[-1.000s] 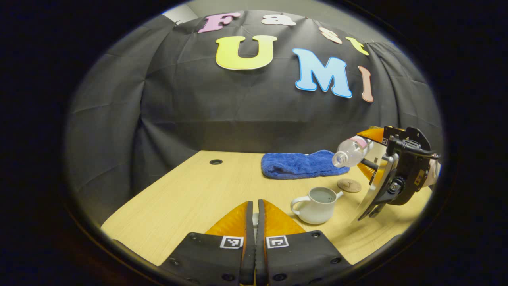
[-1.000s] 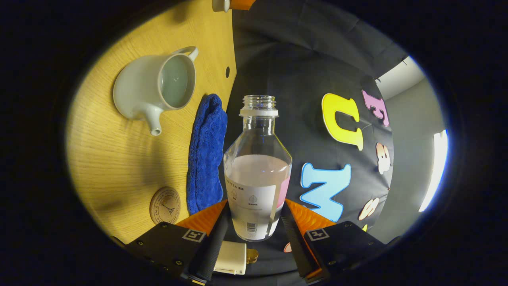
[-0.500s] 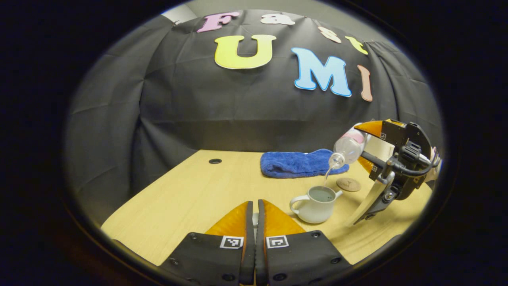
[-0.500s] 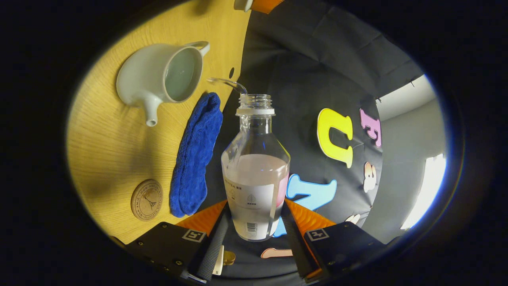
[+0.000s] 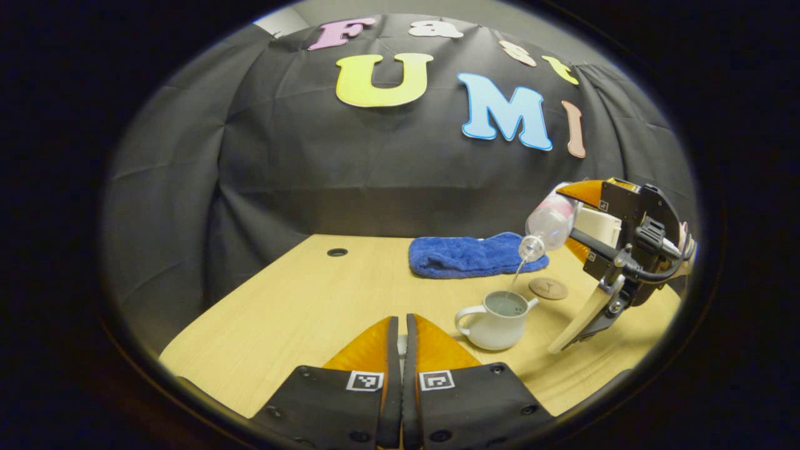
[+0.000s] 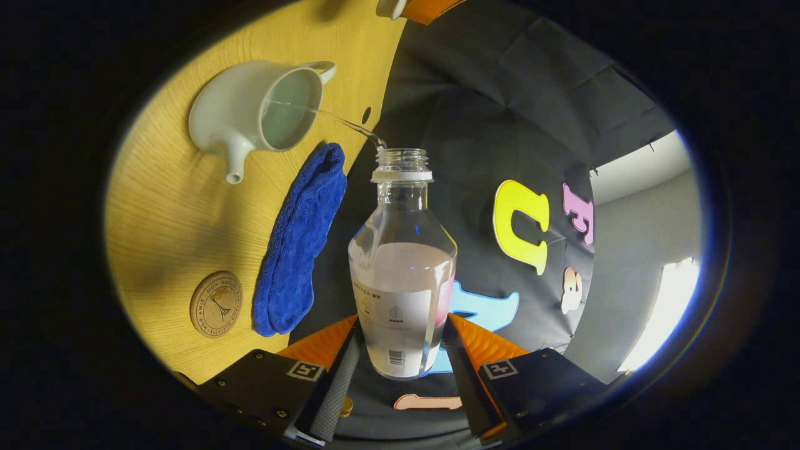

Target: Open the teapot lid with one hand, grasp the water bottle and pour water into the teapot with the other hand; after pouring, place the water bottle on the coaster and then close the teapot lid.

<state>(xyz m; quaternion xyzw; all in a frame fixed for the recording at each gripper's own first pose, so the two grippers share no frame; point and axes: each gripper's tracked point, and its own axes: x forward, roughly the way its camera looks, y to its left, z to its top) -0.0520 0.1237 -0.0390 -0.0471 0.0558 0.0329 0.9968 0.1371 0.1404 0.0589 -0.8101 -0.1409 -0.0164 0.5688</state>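
We are gripping the tilted water bottle (image 6: 403,275) in our right gripper (image 6: 400,369), water streaming into the open teapot (image 6: 250,115) on the bench (image 6: 162,212); our left gripper (image 5: 400,340) is pressing its fingers together.

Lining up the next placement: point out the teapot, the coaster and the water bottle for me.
teapot (image 5: 494,328): left gripper view, on its white body.
coaster (image 6: 216,304): right gripper view, centre of the round disc.
water bottle (image 6: 403,284): right gripper view, on its labelled body.
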